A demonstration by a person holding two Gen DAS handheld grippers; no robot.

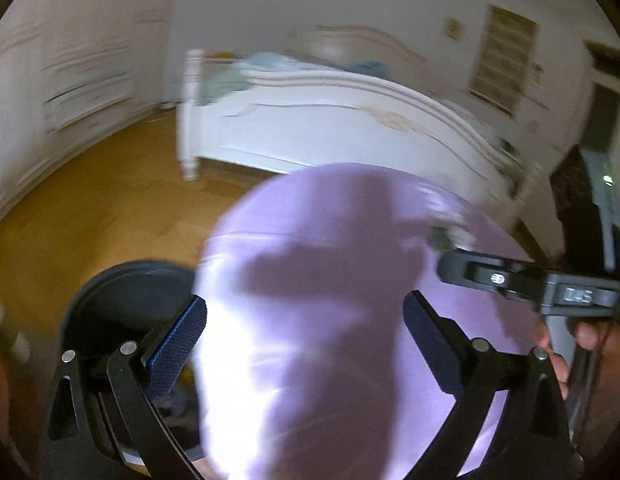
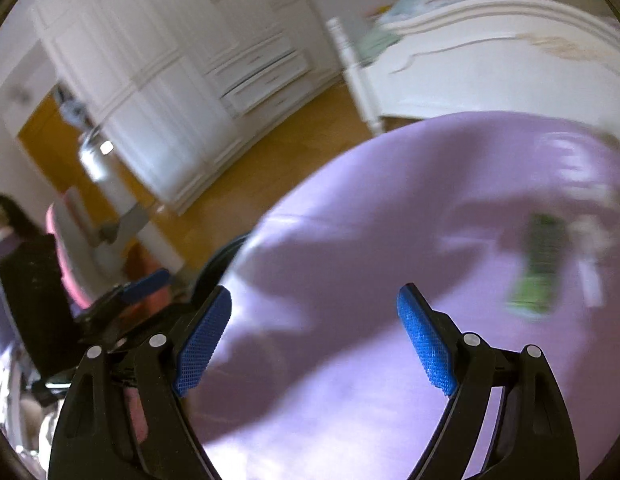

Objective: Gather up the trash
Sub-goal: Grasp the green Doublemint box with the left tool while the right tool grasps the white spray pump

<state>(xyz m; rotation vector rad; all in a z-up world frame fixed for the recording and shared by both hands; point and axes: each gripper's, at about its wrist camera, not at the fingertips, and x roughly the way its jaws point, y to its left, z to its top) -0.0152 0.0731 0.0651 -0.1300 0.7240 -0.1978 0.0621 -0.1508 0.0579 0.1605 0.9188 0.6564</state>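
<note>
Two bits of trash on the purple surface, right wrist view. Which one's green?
The green wrapper, nearer the right gripper. The other, pale trash, lies just beyond it to the right; blur hides what it is.

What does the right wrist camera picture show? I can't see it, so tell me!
The open right gripper points over a round purple table, where a blurry green wrapper lies far to the right. Behind are a white bed, white wardrobe and wooden floor.
</note>
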